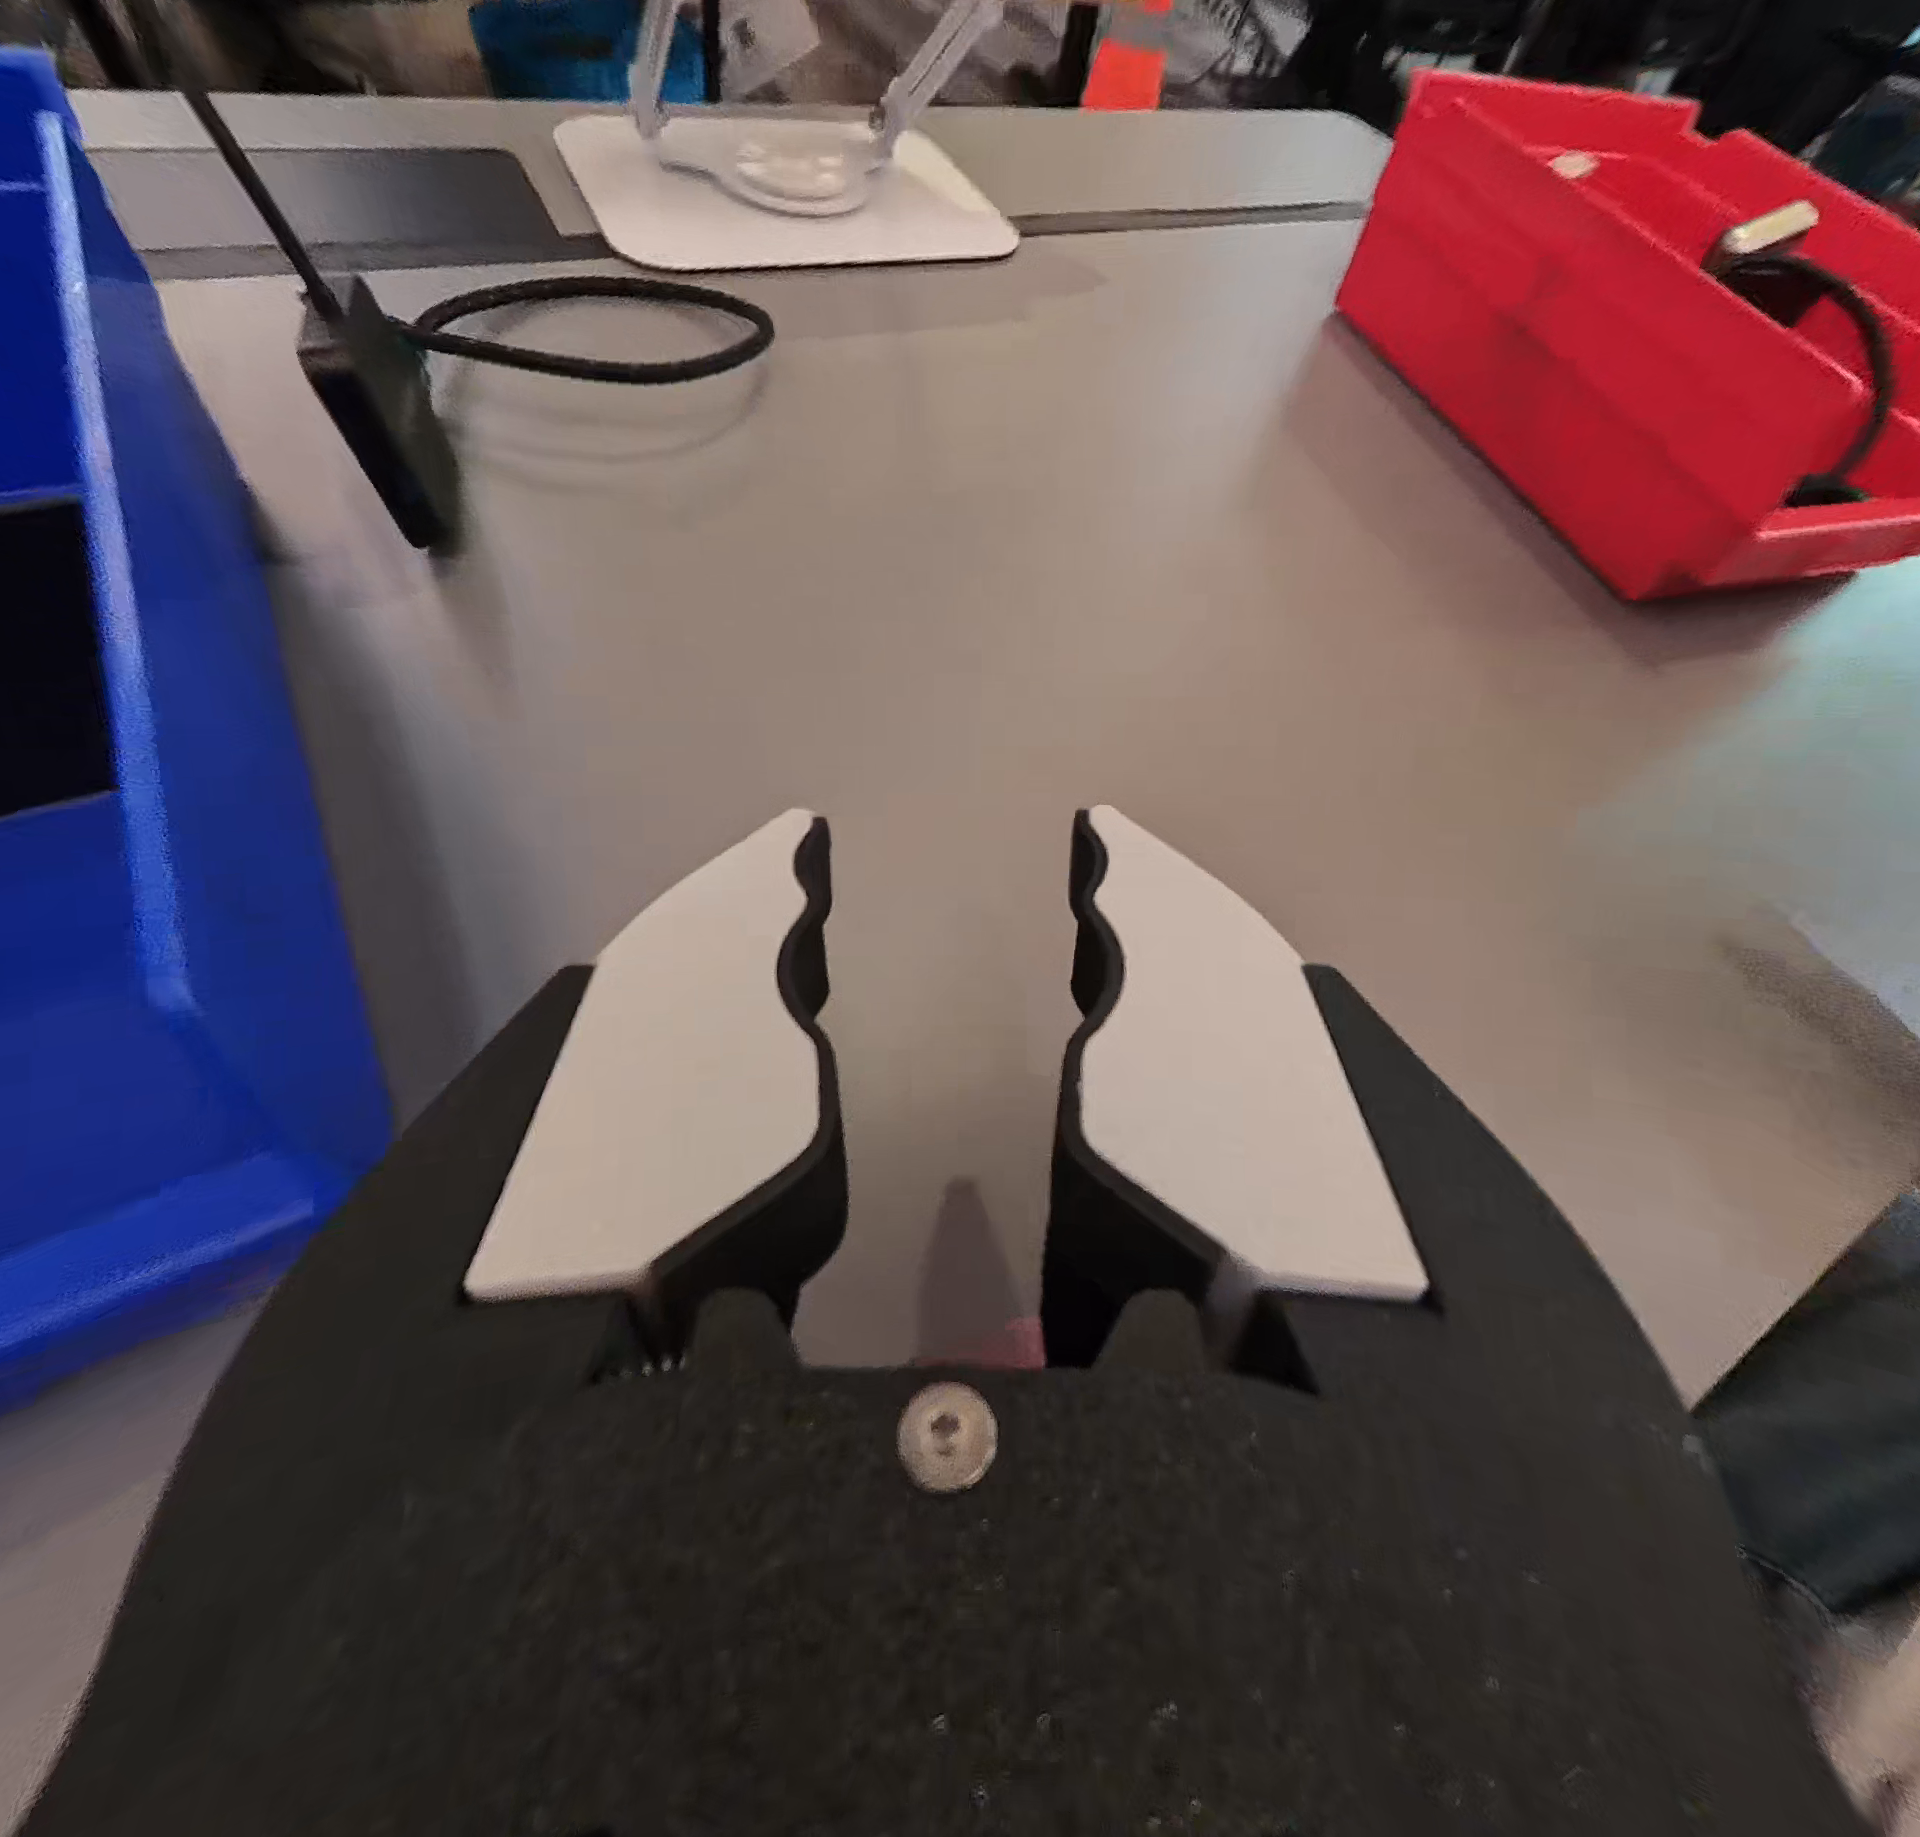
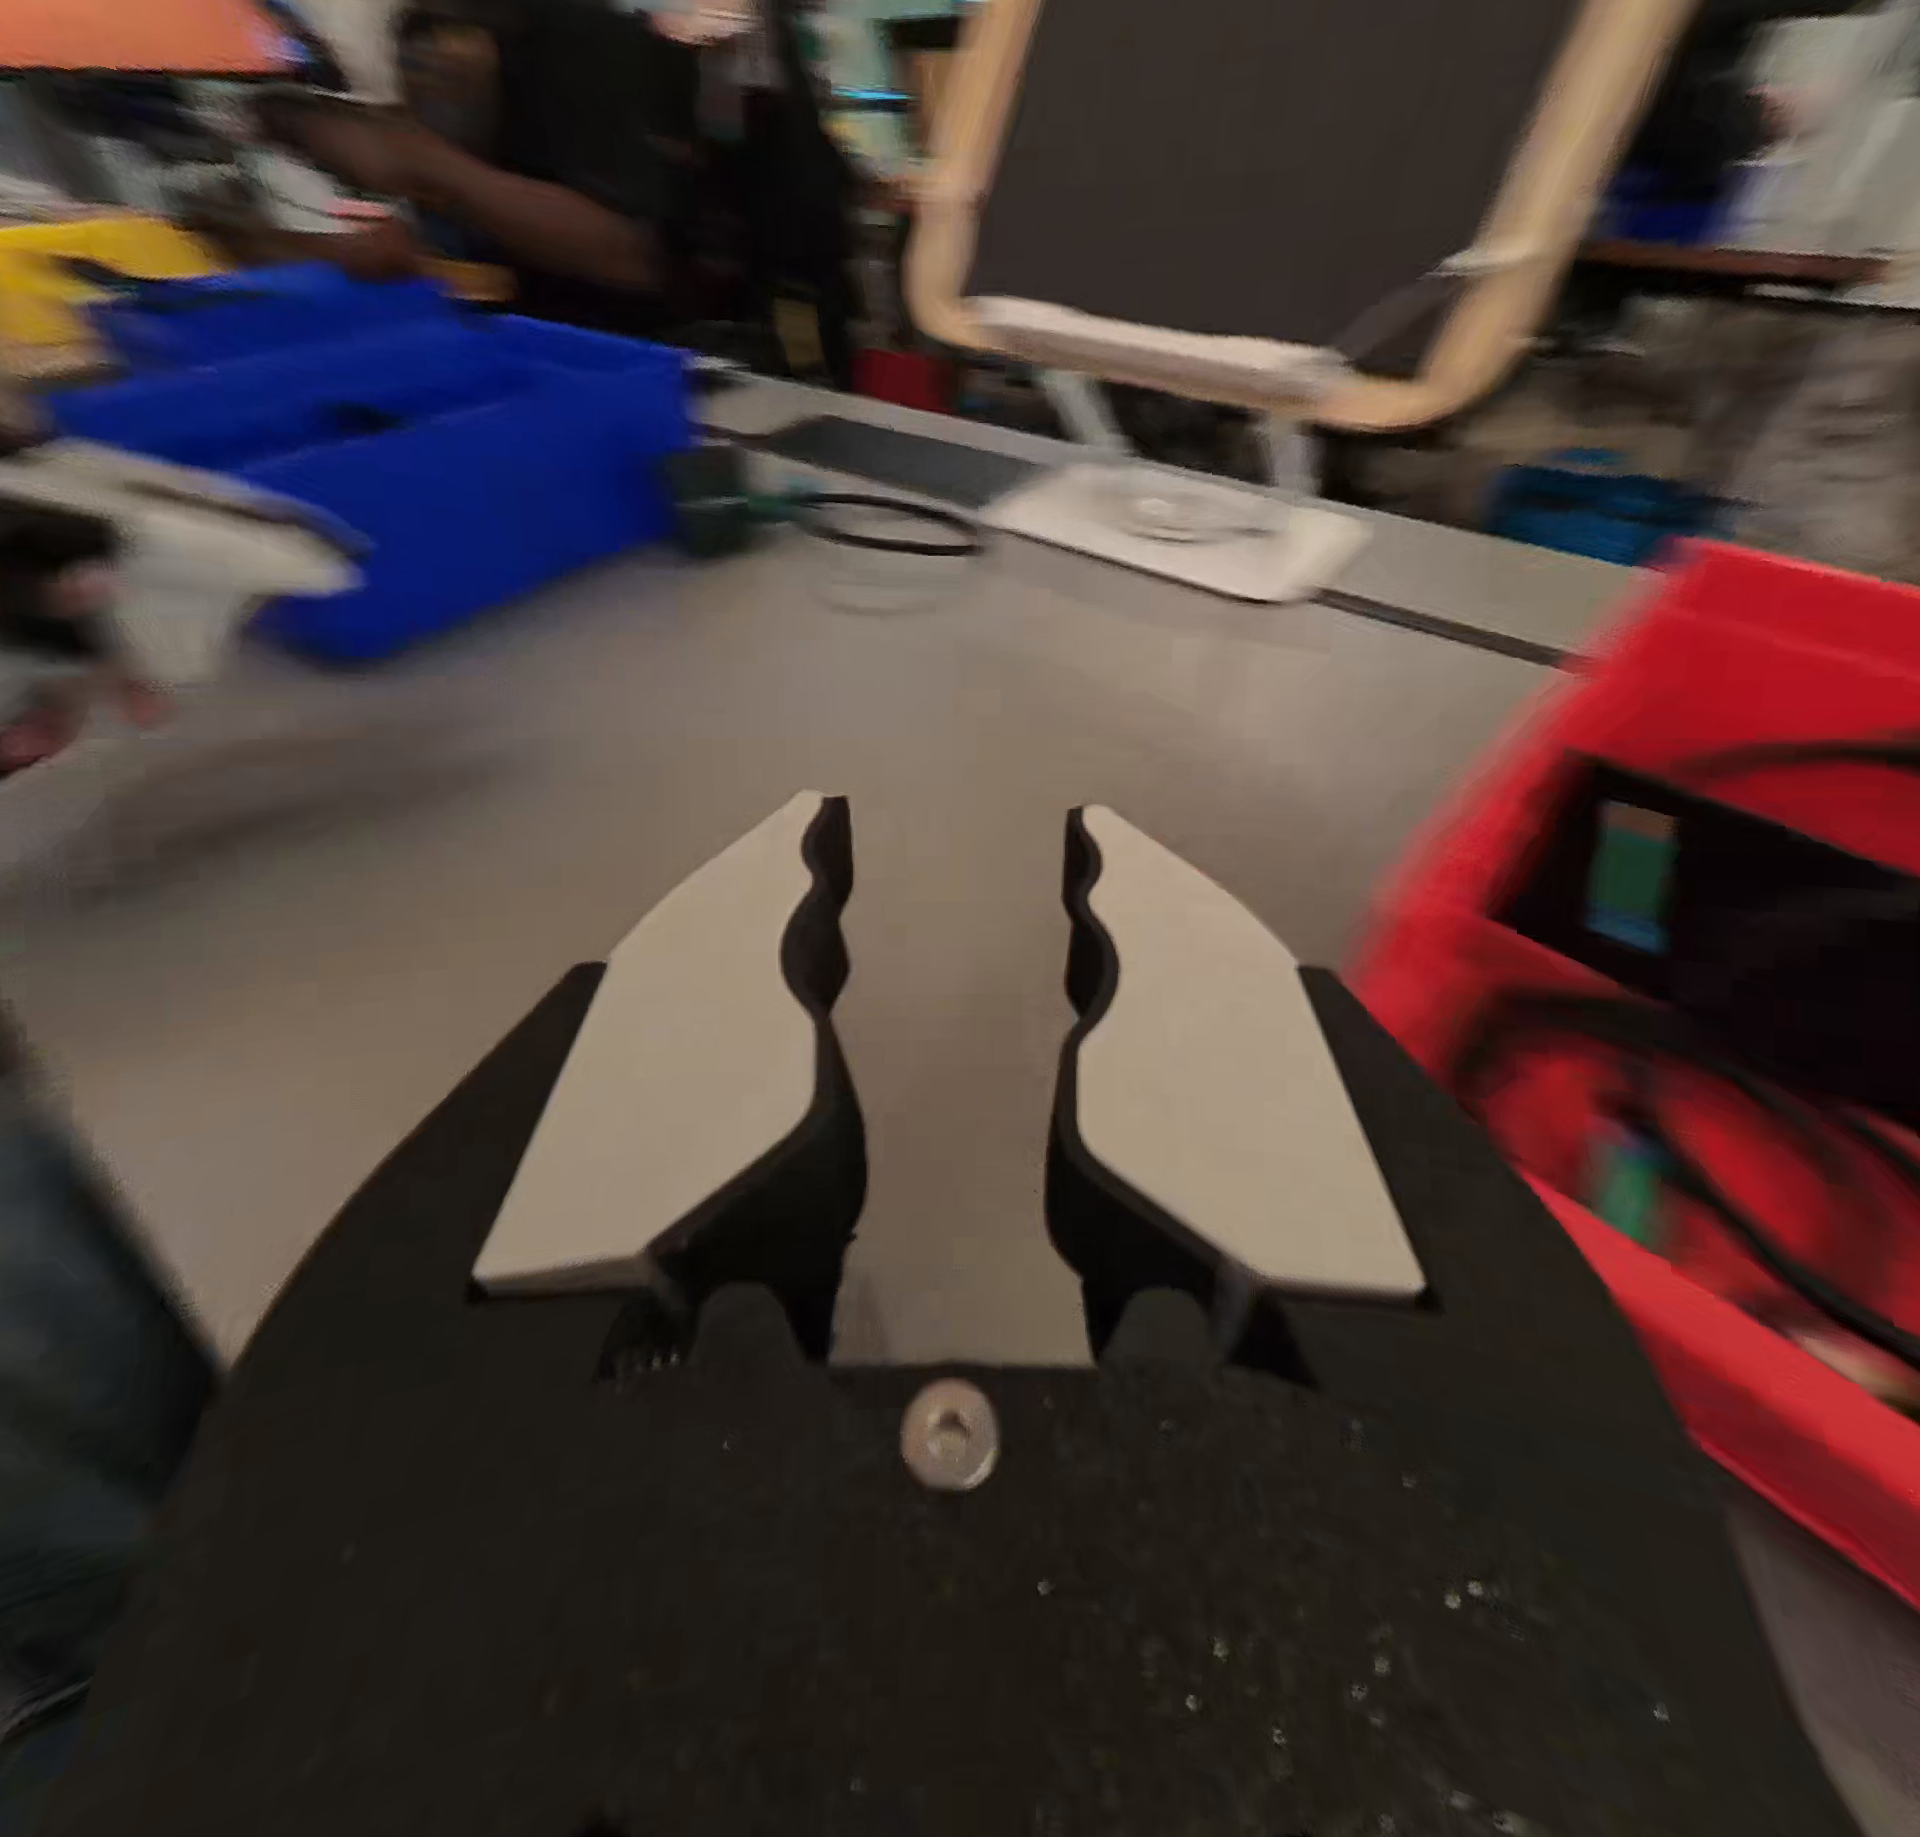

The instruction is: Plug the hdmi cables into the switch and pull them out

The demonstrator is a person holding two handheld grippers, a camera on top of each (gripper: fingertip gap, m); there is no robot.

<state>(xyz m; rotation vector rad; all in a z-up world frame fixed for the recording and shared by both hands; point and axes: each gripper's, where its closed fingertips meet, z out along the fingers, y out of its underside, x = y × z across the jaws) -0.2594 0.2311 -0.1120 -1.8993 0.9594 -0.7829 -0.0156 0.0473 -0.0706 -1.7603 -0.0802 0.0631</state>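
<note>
Left tool (image 1: 951, 831): I'm hovering it low over the grey tabletop (image 1: 1039, 592), level, pointing toward the far edge. Fingers spread, nothing between them. Right tool (image 2: 956, 821): same pose, also spread and empty, aimed across the tabletop; that view is heavily motion-blurred.

Around: blue bin (image 1: 156, 748) close on the left side, red bin (image 1: 1621, 364) at far right. White stand base (image 1: 790, 192) at the far edge, carrying a wood-framed dark panel (image 2: 1247, 125). In the right wrist view the red bin (image 2: 1662, 956) sits just beside the tool with dark cables inside; a person in dark clothes shows in the background. Nothing lies between either tool and the switch.

Switch (image 1: 379, 416): small black box on the tabletop, far left, just beside the blue bin. Long axis runs near-to-far, slightly angled. One black cable (image 1: 249, 177) enters its far end and goes up-left off the tabletop; a second cable (image 1: 603, 327) loops on the tabletop to its right. A metal plug (image 1: 1766, 229) with black lead rests on the red bin's rim, tip pointing right and away.
</note>
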